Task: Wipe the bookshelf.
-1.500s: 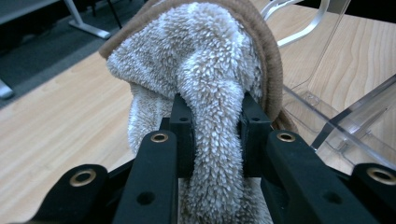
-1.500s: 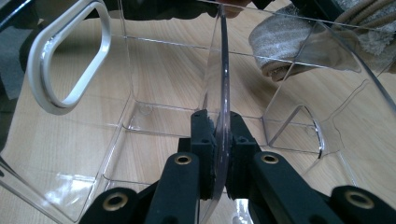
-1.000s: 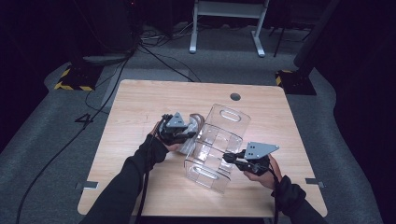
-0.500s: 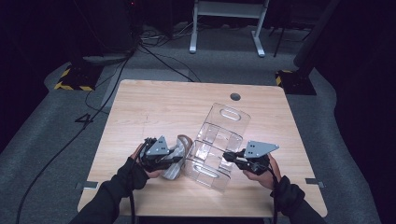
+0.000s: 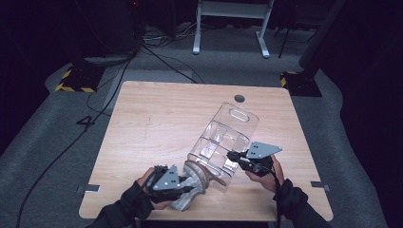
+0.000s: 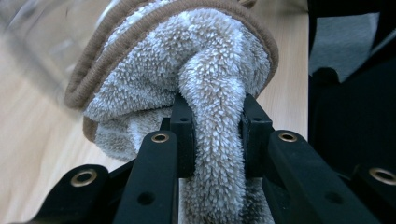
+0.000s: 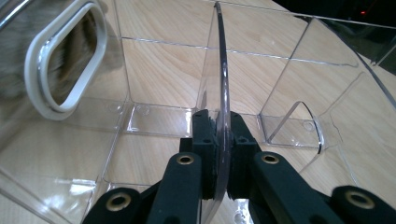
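Grippers are both clamping: the left gripper (image 5: 192,186) is pinching a fluffy towel (image 6: 187,60) just beside the clear bin (image 5: 223,142) on the desk (image 5: 157,118), while the right gripper (image 5: 231,156) is gripping the bin's wall. Keeping the bin steady and drawing the towel clear looks wise.

Towel's (image 6: 187,79) lower end behind the gripper (left (image 6: 212,126)), bin (image 6: 42,37) blurred
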`<state>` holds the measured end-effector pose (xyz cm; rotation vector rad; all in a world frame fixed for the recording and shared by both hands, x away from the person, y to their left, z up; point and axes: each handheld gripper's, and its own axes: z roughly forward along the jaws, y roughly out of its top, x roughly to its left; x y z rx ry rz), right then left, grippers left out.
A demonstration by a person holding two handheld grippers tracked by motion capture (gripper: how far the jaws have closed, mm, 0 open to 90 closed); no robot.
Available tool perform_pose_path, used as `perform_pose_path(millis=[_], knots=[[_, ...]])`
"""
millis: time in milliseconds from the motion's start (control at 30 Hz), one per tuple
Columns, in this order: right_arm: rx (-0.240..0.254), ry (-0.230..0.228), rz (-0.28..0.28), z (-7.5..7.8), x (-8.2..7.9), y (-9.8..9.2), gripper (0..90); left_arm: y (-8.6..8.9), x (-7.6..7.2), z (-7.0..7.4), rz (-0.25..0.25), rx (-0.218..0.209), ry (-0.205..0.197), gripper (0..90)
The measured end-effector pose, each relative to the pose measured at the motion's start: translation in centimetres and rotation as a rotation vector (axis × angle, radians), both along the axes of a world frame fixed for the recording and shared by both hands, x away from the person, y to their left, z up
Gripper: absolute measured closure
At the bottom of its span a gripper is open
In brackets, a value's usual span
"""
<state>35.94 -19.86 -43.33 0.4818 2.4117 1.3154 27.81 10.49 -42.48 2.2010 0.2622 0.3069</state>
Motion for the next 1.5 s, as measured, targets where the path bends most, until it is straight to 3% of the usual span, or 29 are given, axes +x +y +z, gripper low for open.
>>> perform_pose_path(millis=[100,233,433,467,533,600,633,667,700,767,833,1033,1100,1167,1200,1333,1500], knots=[[0.001,0.003,-0.003,0.0,0.0,0.0,84.8,-2.0,0.2,0.8,-0.022,-0.027,-0.044,72.9],[0.007,0.007,-0.028,0.0,0.0,-0.1,84.9,-3.9,0.7,0.5,-0.052,-0.004,-0.078,72.9],[0.02,0.013,-0.104,-0.1,0.5,-1.0,85.1,-5.3,2.0,-1.5,-0.089,0.024,-0.054,73.0],[0.019,0.011,-0.11,-0.1,0.5,-1.0,85.1,-5.6,2.2,-2.1,-0.089,0.046,-0.041,73.0],[0.019,0.009,-0.123,-0.1,0.5,-1.1,85.2,-6.0,2.2,-3.4,-0.093,0.121,-0.053,72.9],[0.019,0.009,-0.125,-0.1,0.6,-1.1,85.2,-6.0,2.7,-4.6,-0.087,0.151,-0.033,72.9],[0.019,0.008,-0.126,-0.1,0.6,-1.1,85.1,-5.9,2.9,-4.7,-0.085,0.167,-0.034,72.9],[0.018,0.01,-0.125,-0.1,0.6,-1.1,85.2,-5.7,3.1,-5.0,-0.081,0.204,-0.062,72.9],[0.017,0.011,-0.125,-0.1,0.6,-1.1,85.2,-5.3,3.4,-5.1,-0.072,0.226,-0.076,73.0],[0.012,0.01,-0.126,-0.1,0.6,-1.1,85.0,-4.2,4.4,-5.2,-0.023,0.224,-0.043,73.1],[0.007,0.002,-0.134,-0.1,0.6,-1.1,84.8,-3.2,5.2,-5.0,0.031,0.255,-0.067,73.1],[0.005,-0.014,-0.186,-0.1,0.7,-1.0,84.4,-0.1,8.1,-4.9,0.236,0.244,-0.045,72.9],[0.007,-0.014,-0.205,-0.2,0.8,-0.9,84.5,0.9,9.1,-4.9,0.279,0.236,-0.037,72.9],[0.014,-0.015,-0.224,-0.2,1.0,-0.7,84.7,2.2,10.0,-4.7,0.323,0.198,-0.008,72.8],[0.018,-0.011,-0.235,-0.2,1.1,-0.6,84.7,2.8,10.4,-4.6,0.337,0.178,0.011,72.8],[0.031,-0.001,-0.275,-0.2,2.0,0.2,85.0,4.7,11.1,-4.1,0.37,0.118,0.017,72.5],[0.036,-0.001,-0.313,-0.2,3.2,1.3,84.9,5.3,11.2,-4.0,0.367,0.092,0.031,70.2]])
